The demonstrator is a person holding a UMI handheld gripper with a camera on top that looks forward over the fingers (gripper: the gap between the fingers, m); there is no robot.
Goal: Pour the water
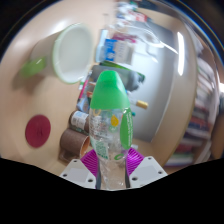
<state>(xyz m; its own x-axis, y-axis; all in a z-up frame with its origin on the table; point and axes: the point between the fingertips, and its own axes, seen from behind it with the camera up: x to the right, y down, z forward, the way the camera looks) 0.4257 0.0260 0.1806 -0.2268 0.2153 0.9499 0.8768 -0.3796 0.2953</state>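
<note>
My gripper (111, 158) is shut on a clear plastic water bottle (108, 135) with a green cap (107, 92). Both purple pads (92, 157) press on the bottle's sides. The bottle stands upright between the fingers, lifted above the tabletop. A white bowl-like cup (70, 52) sits on the beige table (30, 95) beyond the bottle to the left. The bottle's bottom end is hidden below the fingers.
A dark red round coaster (38, 131) lies on the table to the left. A green object (32, 68) sits beside the white cup. Small items (76, 121) stand just behind the bottle. Cluttered shelves (135, 35) rise beyond the table.
</note>
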